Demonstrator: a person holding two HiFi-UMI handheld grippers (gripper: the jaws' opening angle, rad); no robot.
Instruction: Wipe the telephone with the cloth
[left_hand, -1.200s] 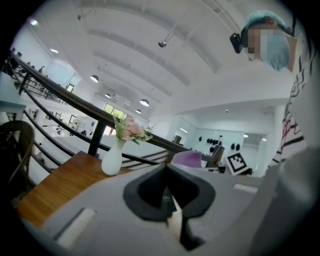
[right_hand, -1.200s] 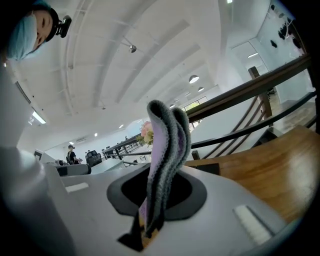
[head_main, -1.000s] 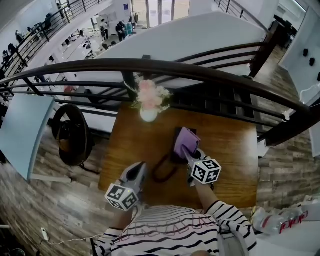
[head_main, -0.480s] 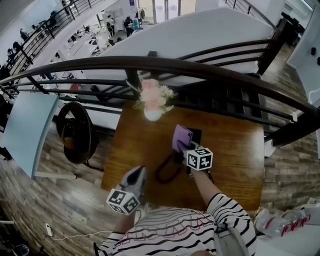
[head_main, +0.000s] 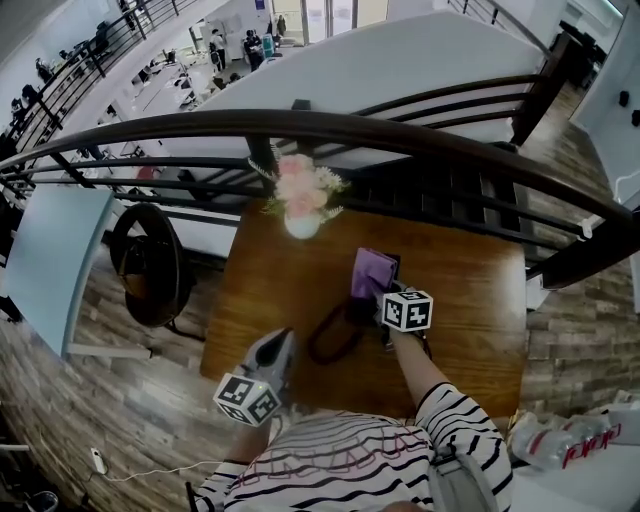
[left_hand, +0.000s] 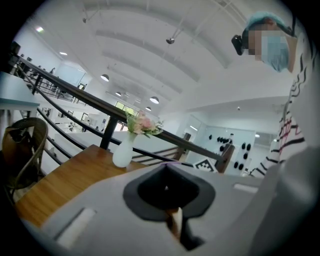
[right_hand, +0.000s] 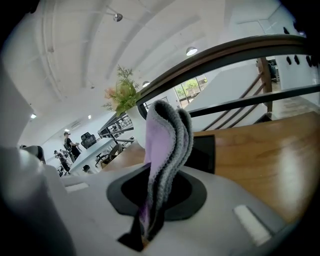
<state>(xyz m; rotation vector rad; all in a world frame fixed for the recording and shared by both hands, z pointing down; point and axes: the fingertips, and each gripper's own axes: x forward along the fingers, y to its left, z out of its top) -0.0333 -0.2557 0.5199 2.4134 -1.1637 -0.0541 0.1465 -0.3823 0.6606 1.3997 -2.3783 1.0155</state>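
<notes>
The black telephone (head_main: 388, 284) sits near the middle of the wooden table (head_main: 470, 300). Most of its top is covered in the head view by the purple cloth (head_main: 373, 272). Your right gripper (head_main: 380, 298) is clamped on the near edge of that cloth, and the right gripper view shows the folded purple and grey fabric rising from between the closed jaws, with the telephone's dark body just behind it. Whether the cloth presses on the telephone cannot be told.

A dark cord (head_main: 335, 336) loops on the table just left of the telephone, on your side. Your left gripper (head_main: 283, 340) is held further left of the telephone, over the table's near edge, with its jaws together and nothing between them.

Beyond the telephone and to its left stands a white vase (head_main: 301, 227) holding pink flowers (head_main: 300, 188) with green sprigs. A dark curved railing (head_main: 400, 135) runs behind the table, and a round-backed wicker chair (head_main: 145, 265) stands well to the left of the telephone.
</notes>
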